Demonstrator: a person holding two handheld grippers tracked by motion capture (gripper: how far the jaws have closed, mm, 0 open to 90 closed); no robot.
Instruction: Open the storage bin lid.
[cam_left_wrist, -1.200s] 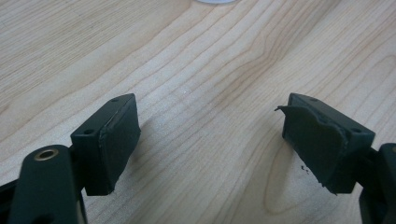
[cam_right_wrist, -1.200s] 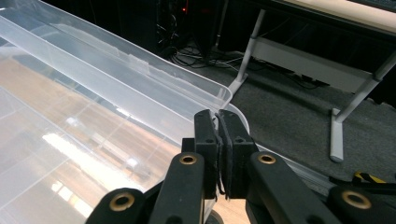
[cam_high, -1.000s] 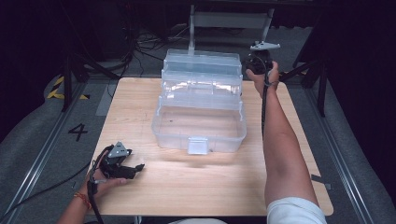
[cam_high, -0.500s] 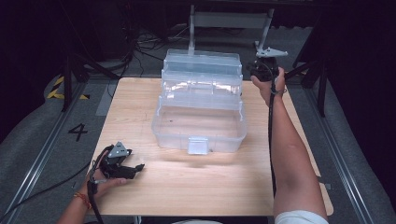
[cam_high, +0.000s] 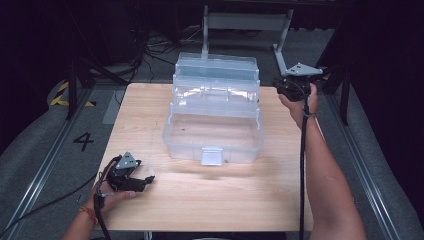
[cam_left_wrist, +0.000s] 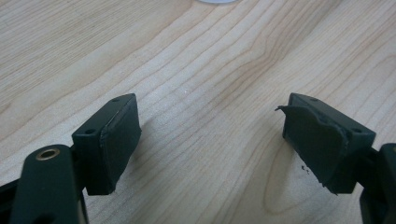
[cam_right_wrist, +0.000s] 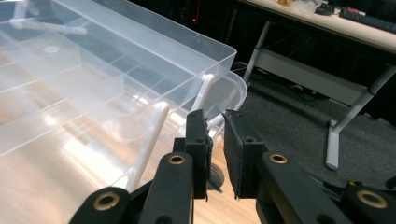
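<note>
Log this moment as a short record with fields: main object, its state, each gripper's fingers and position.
main object: clear plastic tiered box, at the table's centre
state: fanned open, trays stepped back, front latch toward the person
left gripper: fingers wide apart, nothing between them, resting low on the table near its front left corner
right gripper: fingers nearly together, holding nothing, beside the box's far right corner

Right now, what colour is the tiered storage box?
Clear, colourless plastic: the tiered storage box shows the table's wood grain through it, best in the high view.

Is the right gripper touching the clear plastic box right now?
Apart. The high view shows the right gripper off the clear plastic box, bare table between them; the right gripper view shows nothing between its jaws.
</note>
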